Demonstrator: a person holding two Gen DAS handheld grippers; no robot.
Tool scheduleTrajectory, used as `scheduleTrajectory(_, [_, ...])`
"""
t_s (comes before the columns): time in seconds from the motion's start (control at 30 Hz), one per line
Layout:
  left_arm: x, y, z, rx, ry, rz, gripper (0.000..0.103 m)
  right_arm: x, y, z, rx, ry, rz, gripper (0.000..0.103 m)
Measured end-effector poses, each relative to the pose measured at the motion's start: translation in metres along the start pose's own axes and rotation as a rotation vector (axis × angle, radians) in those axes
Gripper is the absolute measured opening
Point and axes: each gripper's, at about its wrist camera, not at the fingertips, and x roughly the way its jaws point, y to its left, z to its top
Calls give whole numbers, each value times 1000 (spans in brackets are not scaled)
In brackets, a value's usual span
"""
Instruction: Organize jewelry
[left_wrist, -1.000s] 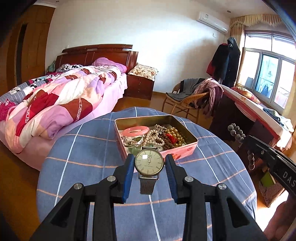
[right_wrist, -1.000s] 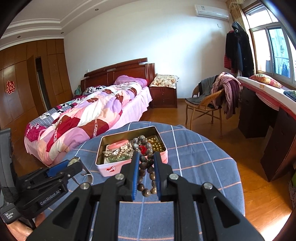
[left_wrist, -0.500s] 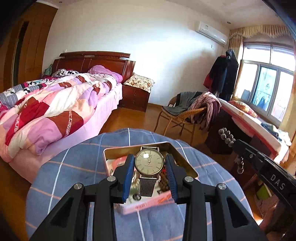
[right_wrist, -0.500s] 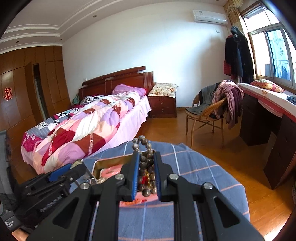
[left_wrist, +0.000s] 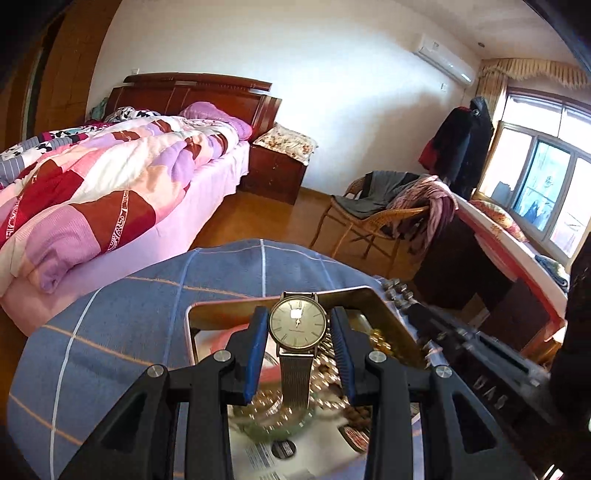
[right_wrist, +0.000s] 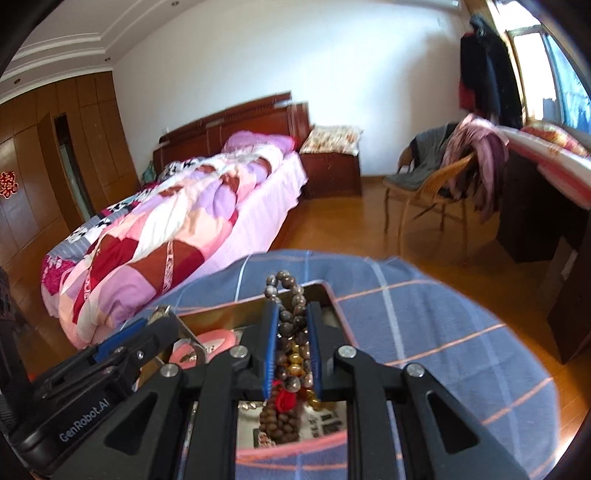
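Observation:
My left gripper is shut on a wristwatch with a pale round dial and a metal mesh strap, held over the open pink jewelry tin. My right gripper is shut on a brown bead bracelet with a red tassel, held over the same tin. The tin holds a pink bangle, gold beads and other bead strings. The left gripper shows at the left in the right wrist view. The right gripper shows at the right in the left wrist view.
The tin sits on a round table with a blue checked cloth. A bed with a pink patchwork quilt stands to the left. A wicker chair draped with clothes and a dark desk stand at the right.
Both grippers have moved forward and down over the tin, which now lies directly beneath them. Each still holds its item.

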Motion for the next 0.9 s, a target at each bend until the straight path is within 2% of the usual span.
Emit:
scheduleTrajectory(0.17, [9, -7, -9, 74, 15, 96, 35, 19, -3, -5, -7, 48, -2, 19])
scheduleTrajectory(0.37, [25, -1, -16, 89, 75, 172, 35, 28, 2, -10, -47, 75, 1, 24])
scheduleTrajectory(0.4, [26, -1, -17, 98, 78, 197, 35, 31, 3, -11, -47, 86, 8, 33])
scheduleTrajectory(0.43, [27, 0, -17, 101, 78, 218, 35, 29, 3, -13, -41, 89, 6, 48])
scheduleTrajectory(0.47, [27, 2, -18, 100, 78, 245, 35, 29, 2, -12, -36, 80, 1, 52])
scheduleTrajectory(0.53, [27, 5, -18, 96, 65, 270, 35, 20, -2, -10, -19, 36, -9, 76])
scheduleTrajectory(0.6, [26, 5, -17, 99, 63, 272, 38, 8, -9, -6, 16, -30, -18, 93])
scheduleTrajectory(0.67, [27, 2, -18, 115, 70, 252, 50, -1, -14, -3, 51, -81, -34, 99])
scheduleTrajectory(0.77, [26, -6, -20, 146, 54, 261, 62, -1, -21, -2, 89, -86, -49, 102])
scheduleTrajectory(0.9, [25, -12, -20, 177, 32, 282, 70, 4, -24, -1, 128, -62, -45, 102])
